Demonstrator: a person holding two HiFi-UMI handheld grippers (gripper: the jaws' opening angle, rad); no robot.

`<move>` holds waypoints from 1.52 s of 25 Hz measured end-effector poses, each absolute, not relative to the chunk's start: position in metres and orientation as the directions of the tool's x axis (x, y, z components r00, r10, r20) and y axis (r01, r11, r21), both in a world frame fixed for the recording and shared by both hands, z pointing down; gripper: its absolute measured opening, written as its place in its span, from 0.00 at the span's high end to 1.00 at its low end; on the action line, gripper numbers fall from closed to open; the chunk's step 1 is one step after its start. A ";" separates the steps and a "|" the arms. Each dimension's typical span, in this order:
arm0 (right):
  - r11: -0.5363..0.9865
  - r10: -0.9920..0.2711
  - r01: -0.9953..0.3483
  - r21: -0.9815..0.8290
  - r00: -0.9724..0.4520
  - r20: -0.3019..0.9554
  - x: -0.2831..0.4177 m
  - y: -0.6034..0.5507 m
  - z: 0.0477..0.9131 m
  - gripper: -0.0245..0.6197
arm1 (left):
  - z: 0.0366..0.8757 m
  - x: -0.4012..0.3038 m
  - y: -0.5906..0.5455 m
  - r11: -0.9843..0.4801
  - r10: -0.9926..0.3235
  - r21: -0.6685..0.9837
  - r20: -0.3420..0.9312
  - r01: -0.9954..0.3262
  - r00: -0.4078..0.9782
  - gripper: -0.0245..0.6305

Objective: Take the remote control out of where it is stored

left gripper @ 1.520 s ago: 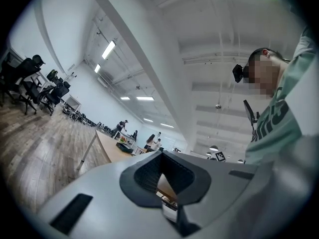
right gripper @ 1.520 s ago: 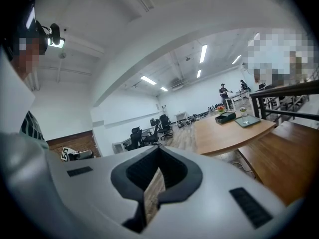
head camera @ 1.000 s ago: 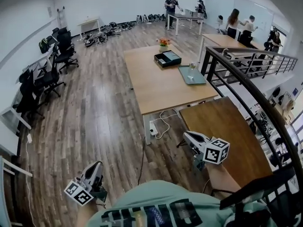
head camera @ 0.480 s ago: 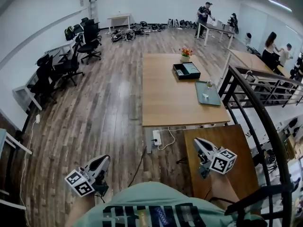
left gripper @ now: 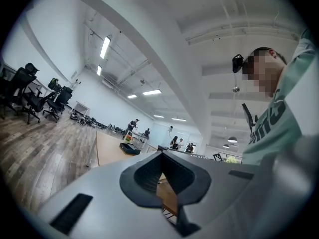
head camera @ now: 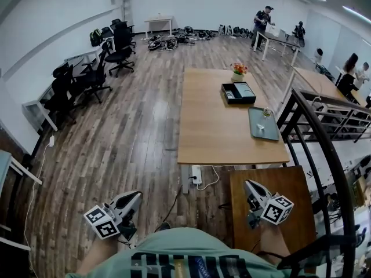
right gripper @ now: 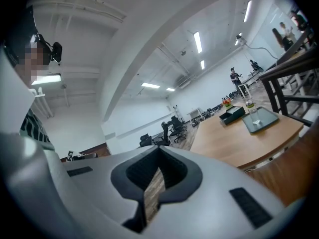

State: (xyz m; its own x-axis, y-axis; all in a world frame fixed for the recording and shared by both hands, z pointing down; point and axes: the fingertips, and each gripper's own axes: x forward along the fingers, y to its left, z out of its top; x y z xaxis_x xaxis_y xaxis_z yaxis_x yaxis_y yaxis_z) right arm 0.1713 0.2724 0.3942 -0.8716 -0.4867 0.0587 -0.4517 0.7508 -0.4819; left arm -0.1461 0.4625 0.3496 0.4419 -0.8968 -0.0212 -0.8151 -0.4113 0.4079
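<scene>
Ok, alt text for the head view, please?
Seen from above, a person holds a left tool and a right tool, both empty, well short of a long wooden table carrying a black box, a grey tray and flowers.

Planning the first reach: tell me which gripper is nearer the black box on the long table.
Right. The right gripper is over the small table, short of the black box; the left gripper is over floor, farther left.
</scene>
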 end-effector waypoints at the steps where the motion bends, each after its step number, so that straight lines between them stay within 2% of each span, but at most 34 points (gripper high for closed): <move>1: 0.748 -0.490 -0.457 -0.482 -0.869 0.063 0.171 0.267 0.396 0.95 | 0.353 -0.148 0.454 -0.416 -0.894 0.411 -0.023 -0.811 0.447 0.97; 6: 0.750 -0.510 -0.490 -0.444 -0.856 0.084 0.153 0.236 0.399 0.95 | 0.372 -0.175 0.401 -0.452 -0.875 0.435 -0.048 -0.779 0.481 0.97; 11: 0.676 -0.640 -0.608 -0.417 -0.764 0.077 0.144 0.189 0.373 0.95 | 0.368 -0.214 0.323 -0.552 -0.814 0.437 -0.098 -0.711 0.572 0.97; 19: 0.666 -0.678 -0.652 -0.364 -0.732 0.070 0.045 0.117 0.348 0.95 | 0.356 -0.333 0.217 -0.605 -0.779 0.396 -0.114 -0.691 0.617 0.97; 25: 0.614 -0.725 -0.708 -0.348 -0.680 0.105 0.008 0.073 0.355 0.95 | 0.377 -0.389 0.152 -0.631 -0.753 0.408 -0.118 -0.660 0.647 0.97; 34: 0.597 -0.732 -0.728 -0.336 -0.666 0.142 0.001 0.007 0.355 0.95 | 0.375 -0.426 0.066 -0.617 -0.769 0.353 -0.081 -0.703 0.634 0.97; 38: 0.619 -0.712 -0.695 -0.366 -0.693 0.112 0.013 -0.040 0.366 0.95 | 0.369 -0.410 0.029 -0.649 -0.747 0.194 0.015 -0.735 0.664 0.97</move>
State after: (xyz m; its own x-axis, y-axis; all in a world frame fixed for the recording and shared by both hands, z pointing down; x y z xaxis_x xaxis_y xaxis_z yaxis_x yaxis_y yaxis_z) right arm 0.0127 -0.0398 0.3665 -0.6931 -0.7121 0.1115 -0.6948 0.6190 -0.3662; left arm -0.4105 0.0293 0.3694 0.6641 -0.7474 0.0154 -0.7354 -0.6494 0.1936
